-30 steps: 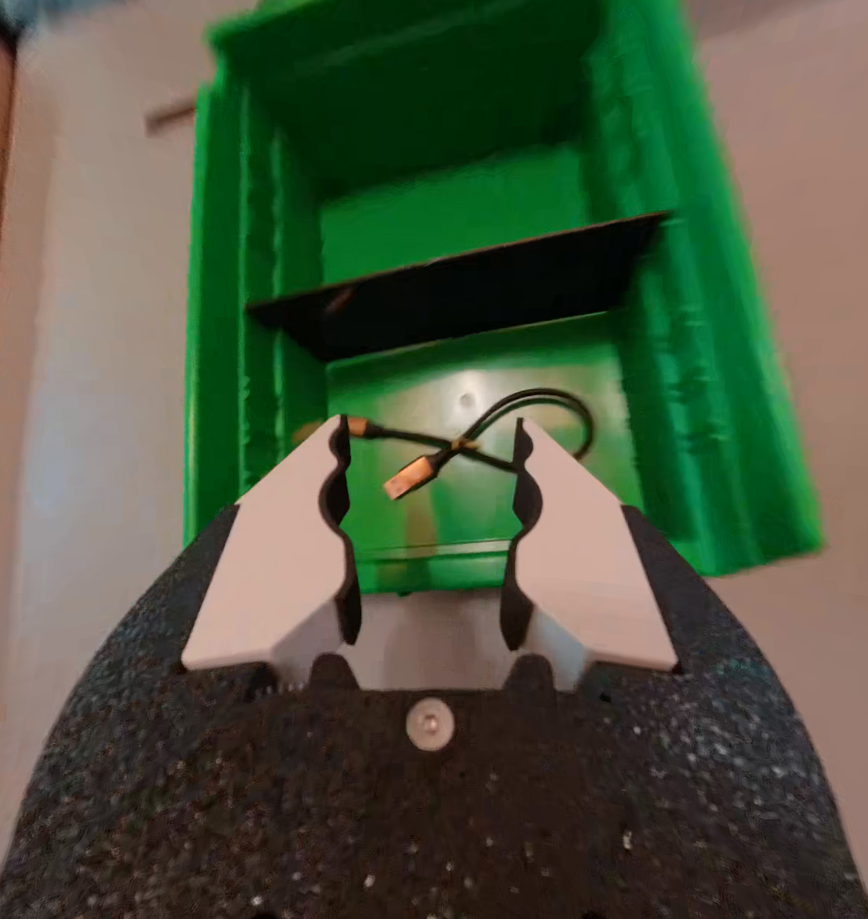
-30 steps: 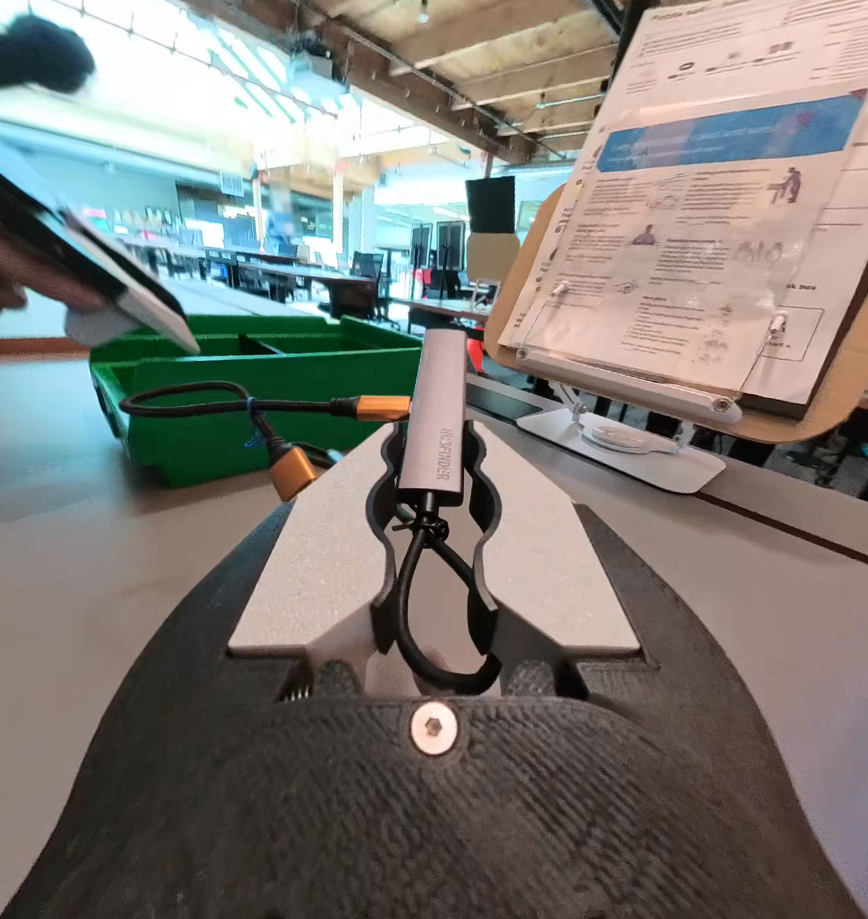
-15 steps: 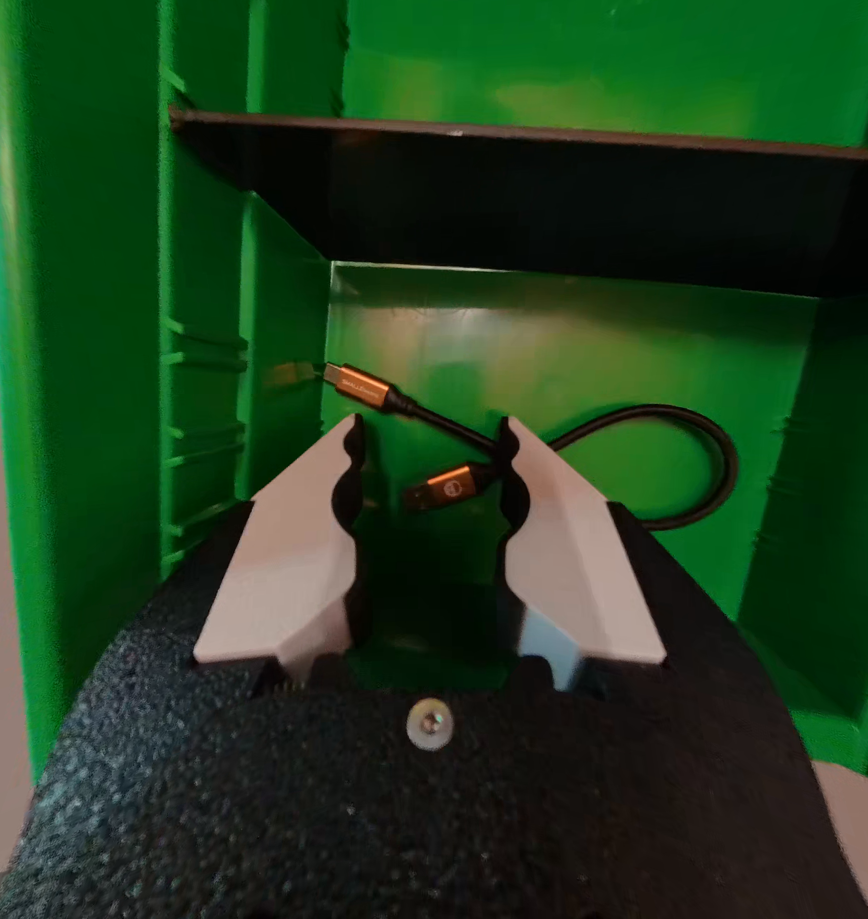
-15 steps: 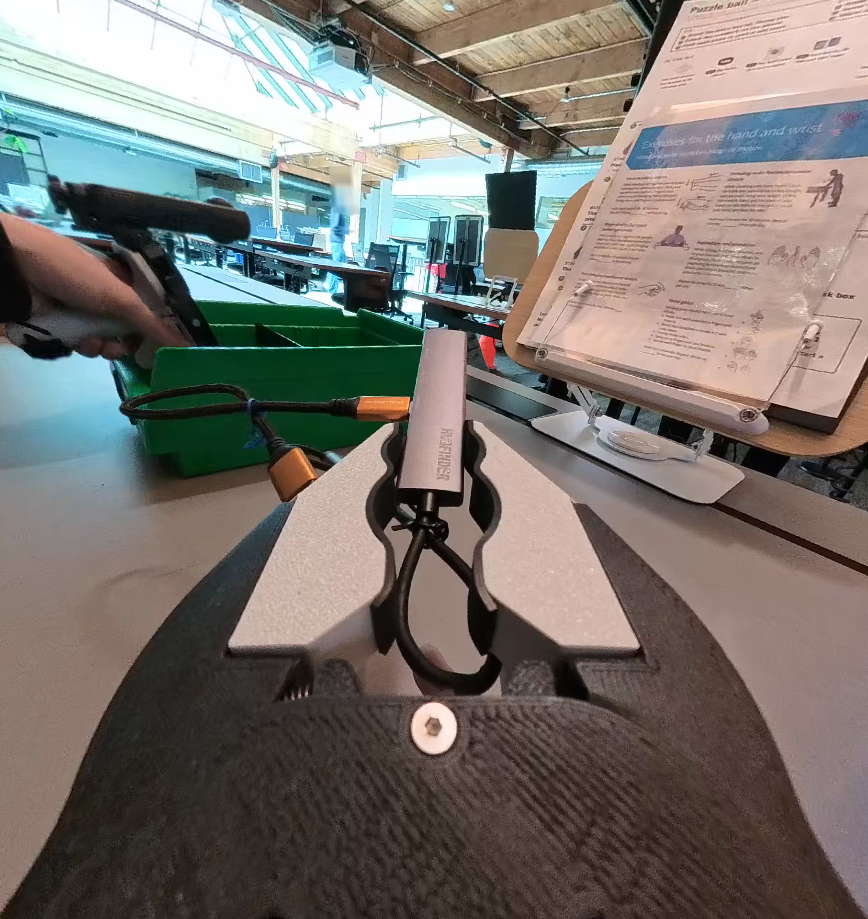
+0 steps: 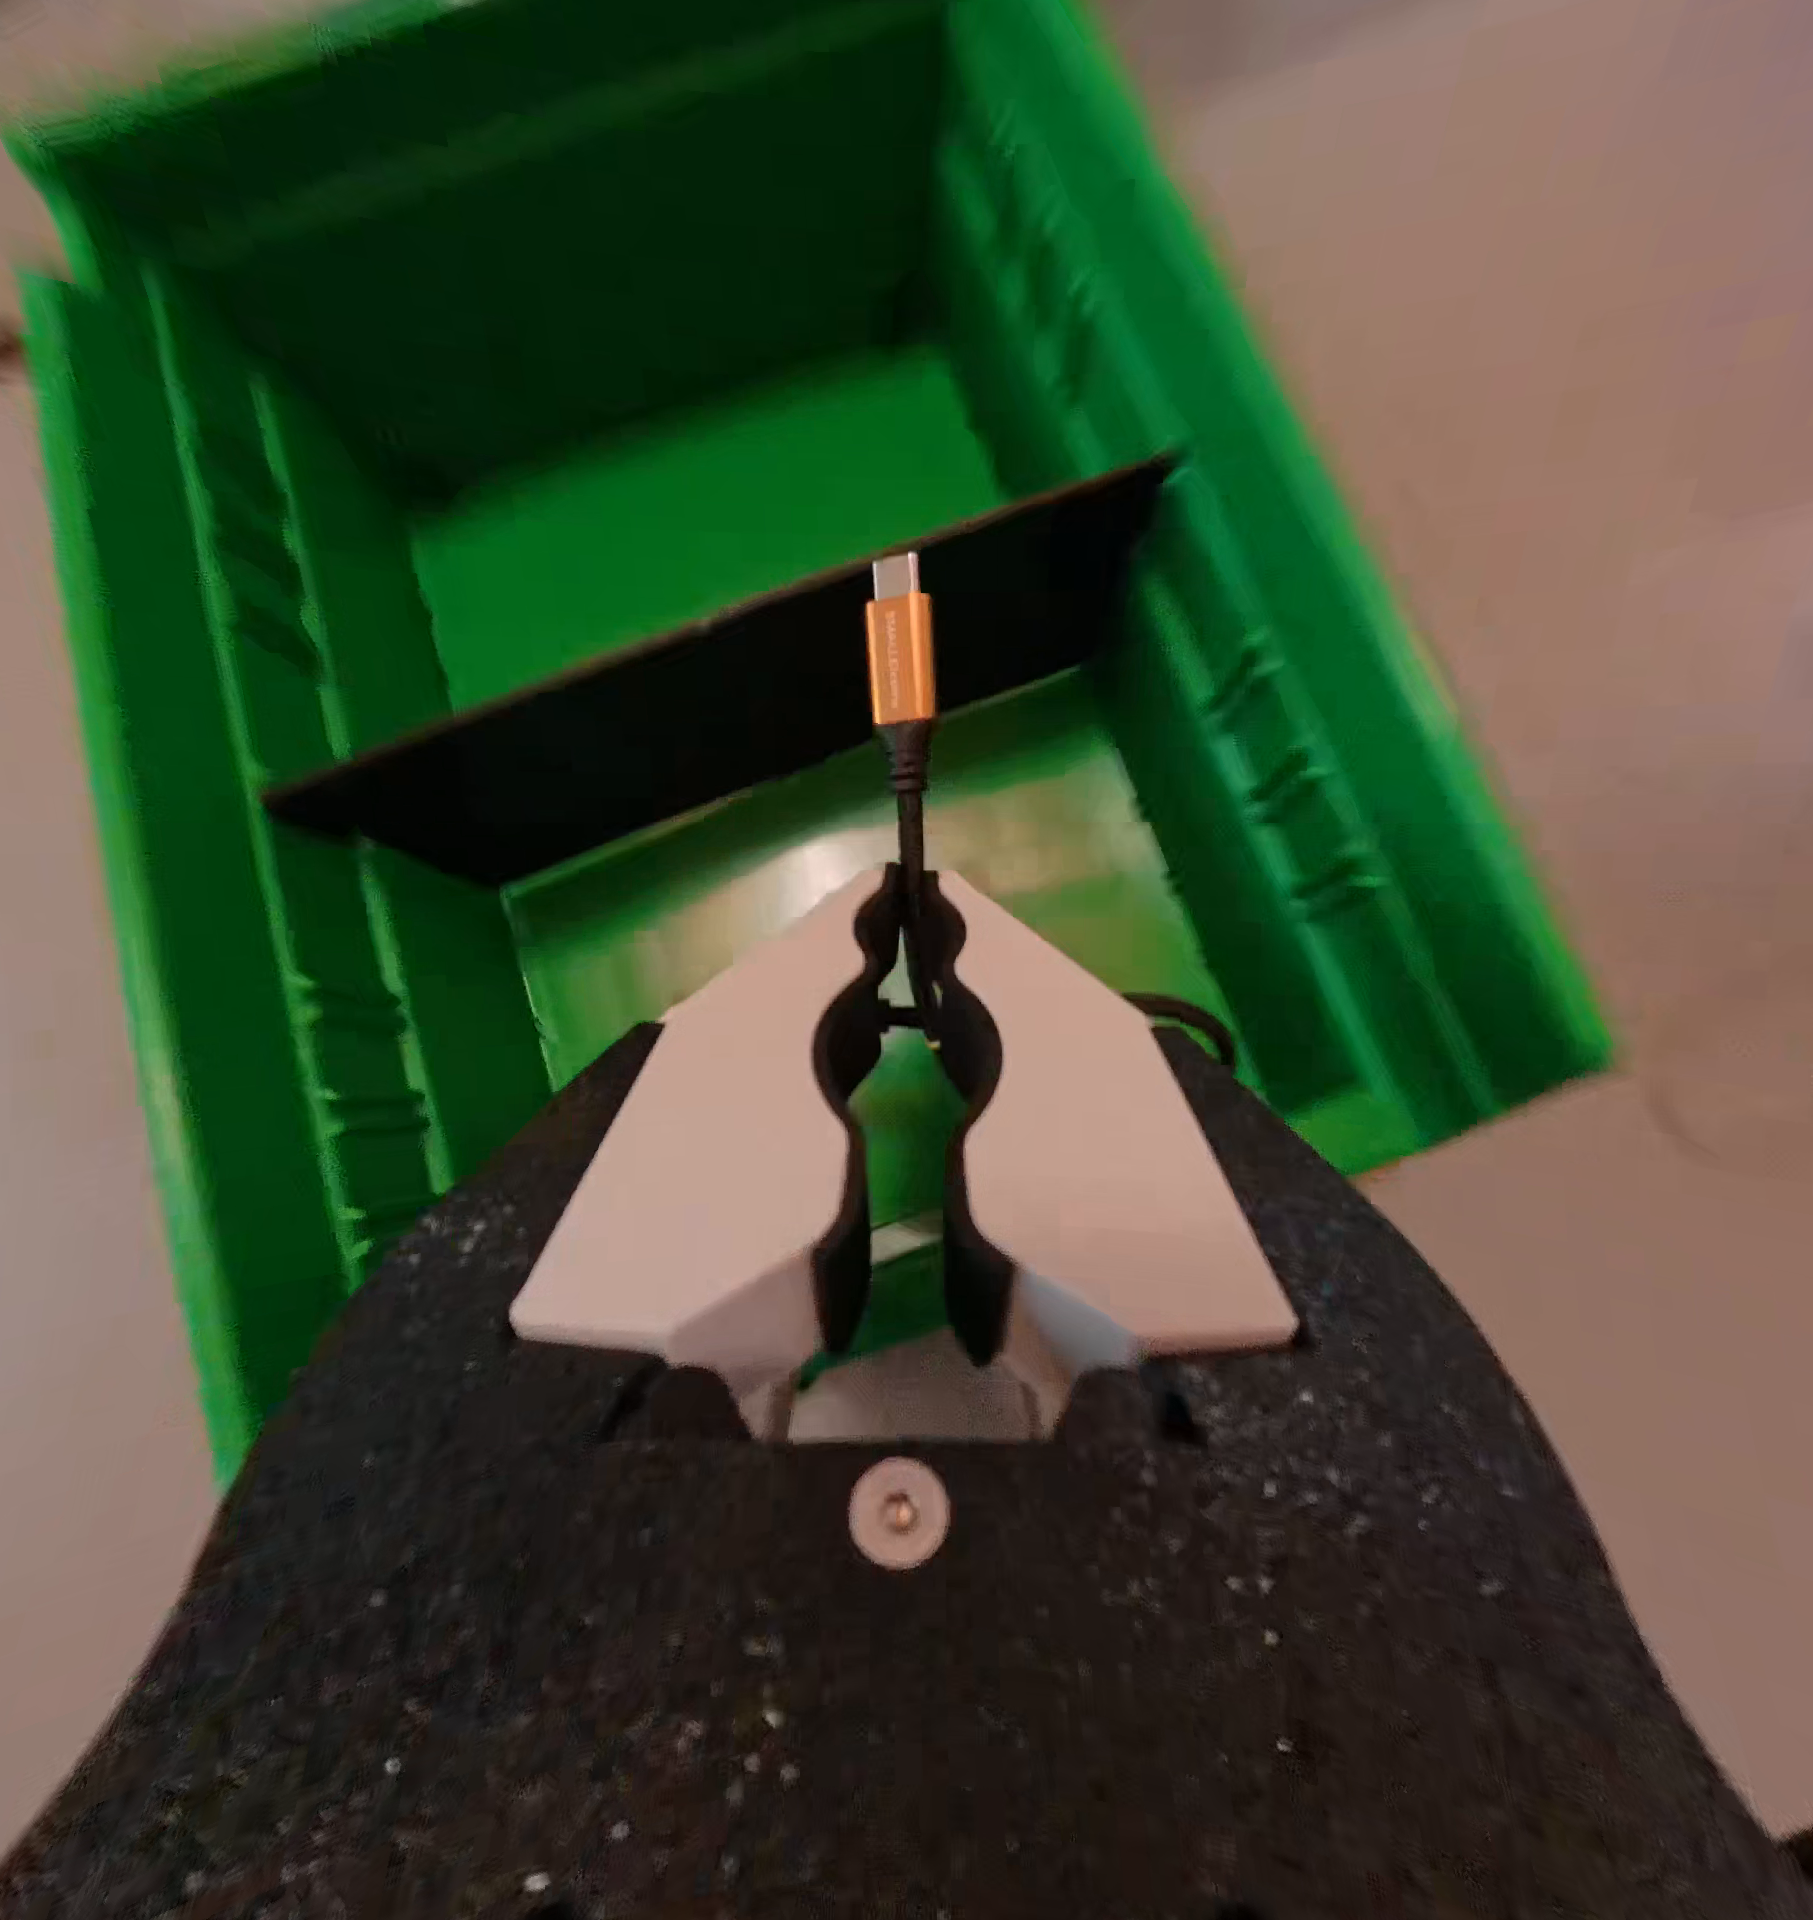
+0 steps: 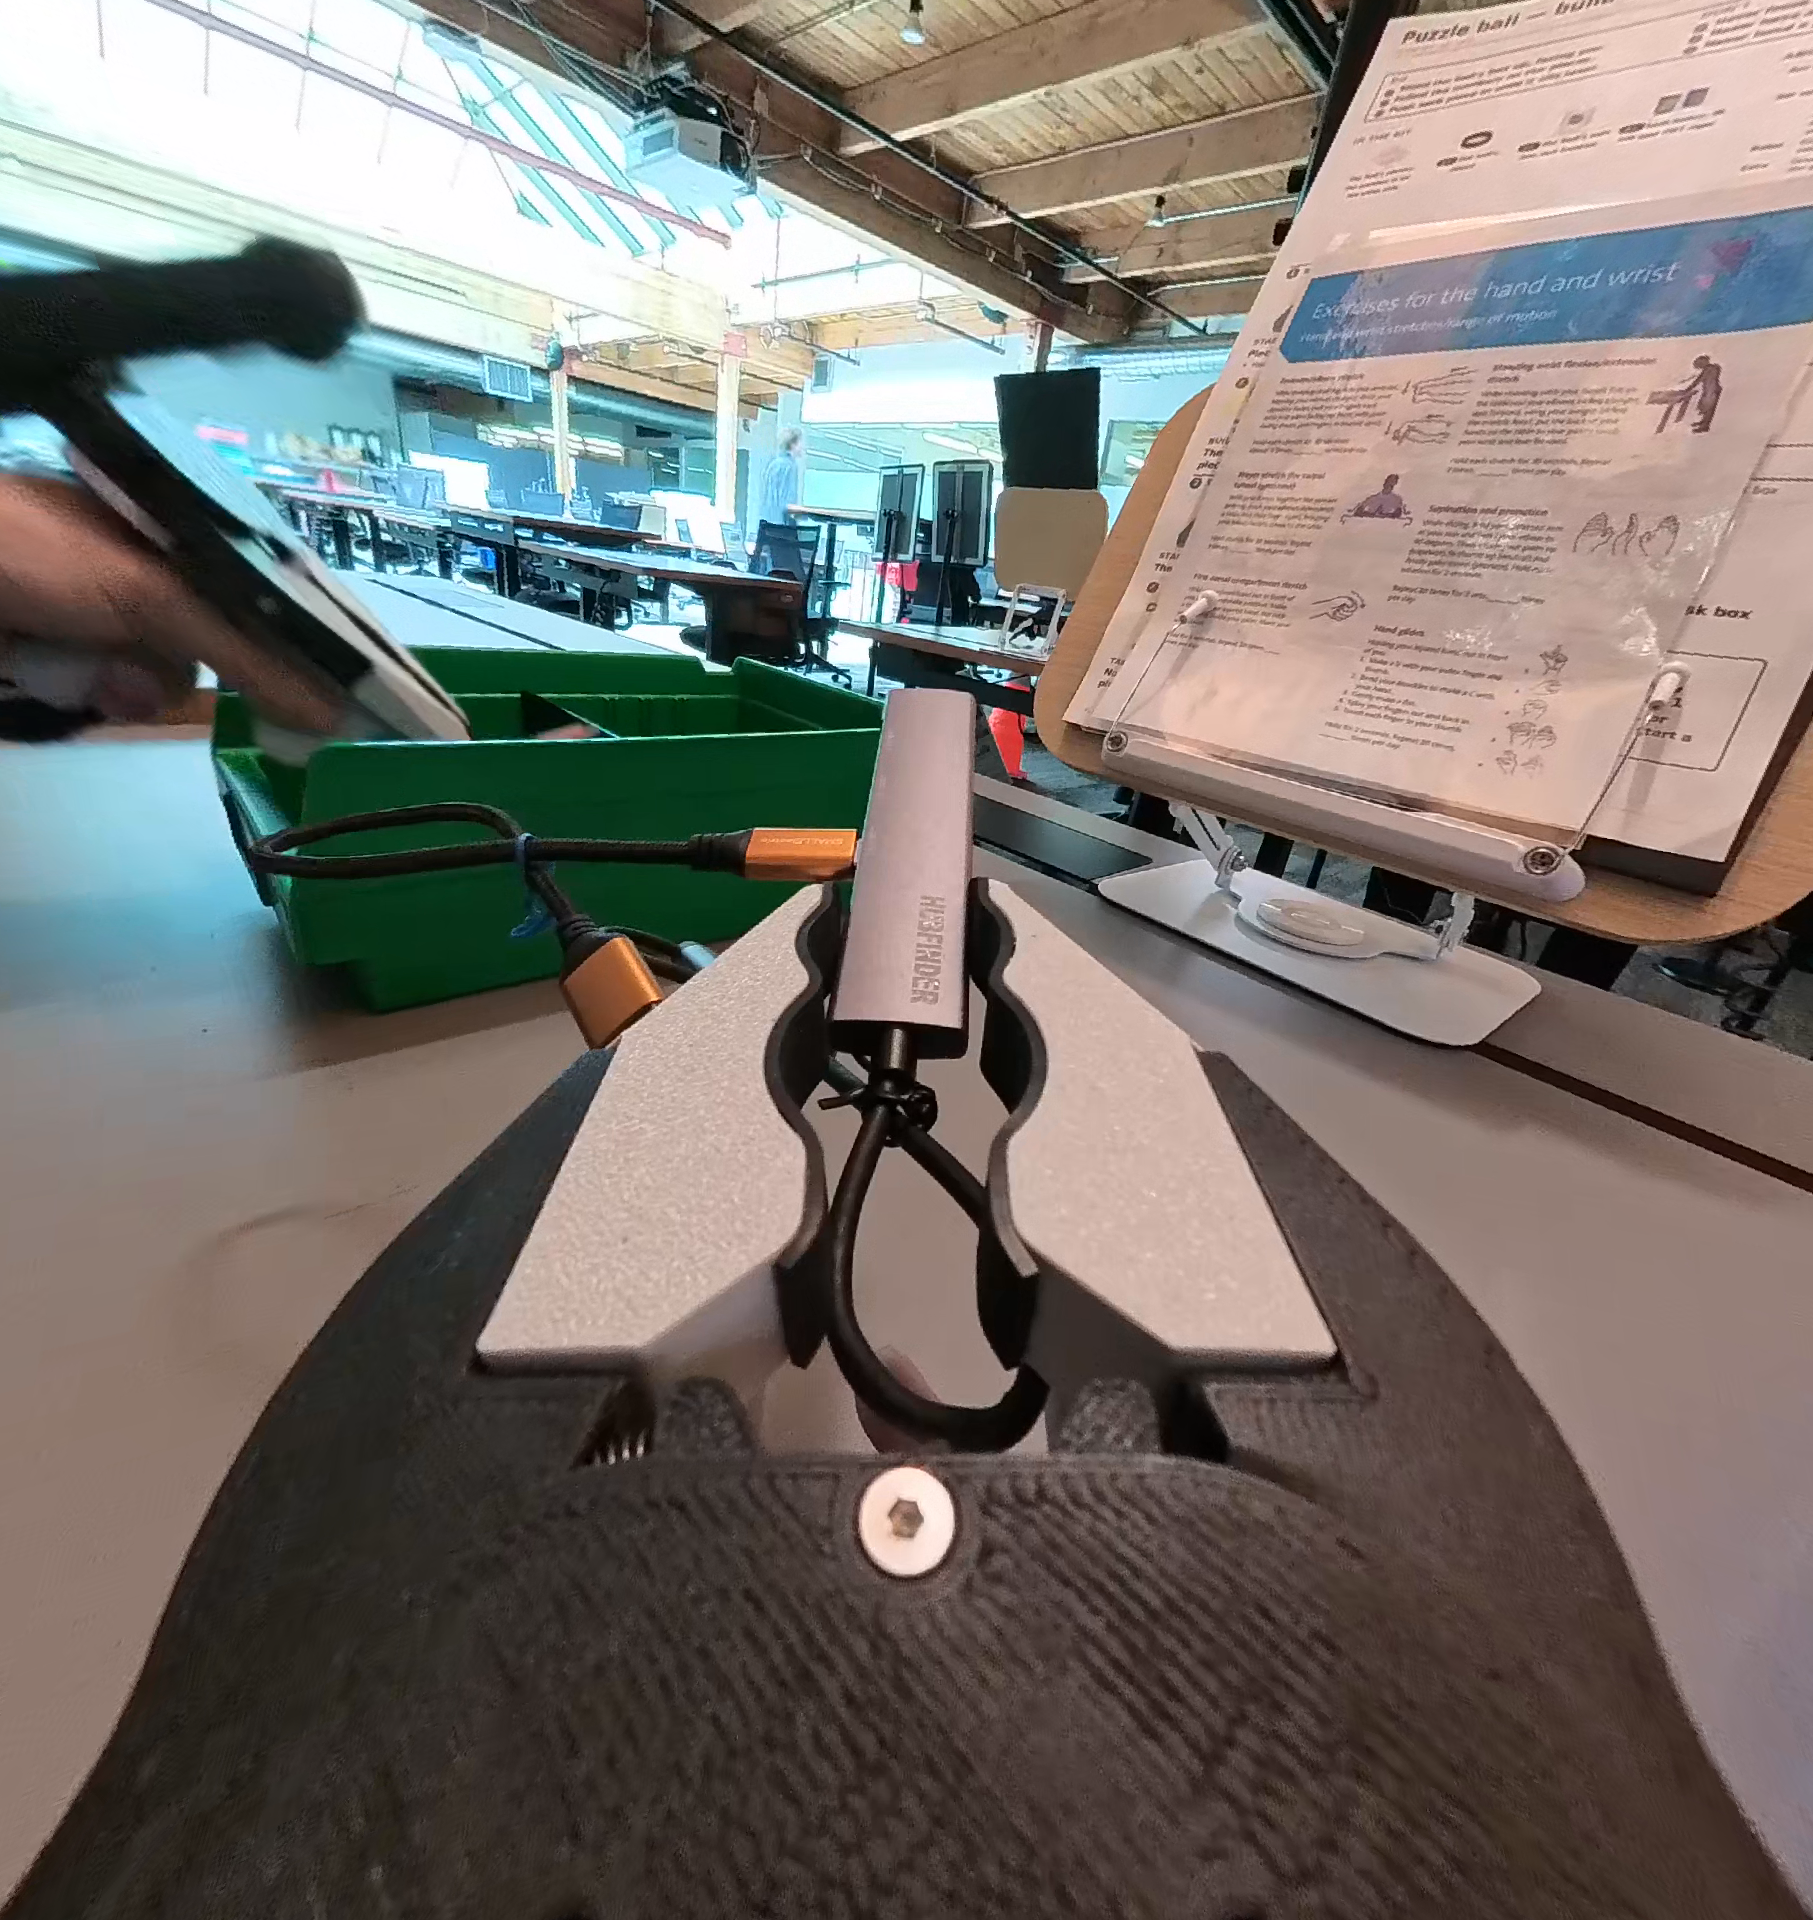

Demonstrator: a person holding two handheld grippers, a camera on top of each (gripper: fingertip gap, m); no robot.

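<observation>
Left wrist view: a green bin point(image 5: 1245, 790) with a black divider point(image 5: 590, 769) lies on a pale table point(image 5: 1608, 436). If the thin cord slips between the pads, the cable point(image 5: 910, 821) could drop back into the near compartment. The left gripper point(image 5: 907, 883) is clenched on it, orange plug far. The right gripper point(image 6: 907, 914) clamps a grey hub point(image 6: 907, 862), a second orange cable point(image 6: 486, 831) at its left side.

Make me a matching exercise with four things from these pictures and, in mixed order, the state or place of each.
Things:
1. cable
2. hub
3. bin
4. stand

States:
A. on the table, holds printed sheets
B. green, black divider across it
C. pinched by the left gripper, plug pointing forward
D. grey, clamped in the right gripper

Pairs: 1-C, 2-D, 3-B, 4-A
</observation>
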